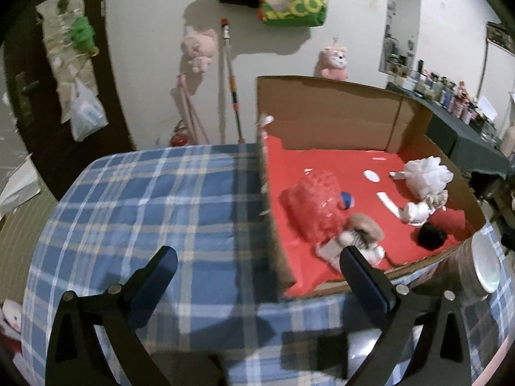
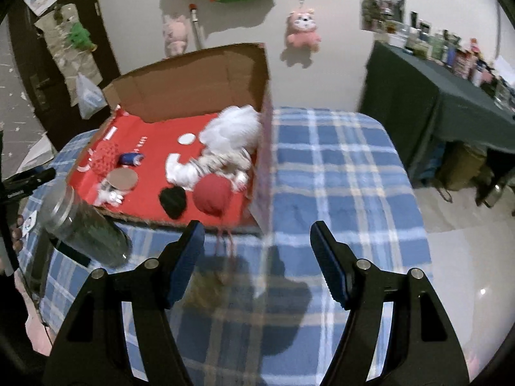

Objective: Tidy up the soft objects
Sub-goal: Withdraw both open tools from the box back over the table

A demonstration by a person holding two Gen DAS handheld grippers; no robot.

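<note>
An open cardboard box with a red floor stands on the plaid table. Inside it lie a red knobby toy, a white pouf, a brown furry toy, a black soft piece and a red ball-like piece. My left gripper hangs wide open over the box's near left corner, holding nothing. My right gripper is open in front of the box's near right corner, with nothing between its fingers.
A blue plaid cloth covers the table. A glass jar lies against the box's front edge. A dark-covered side table with bottles stands at the right. Plush toys hang on the wall.
</note>
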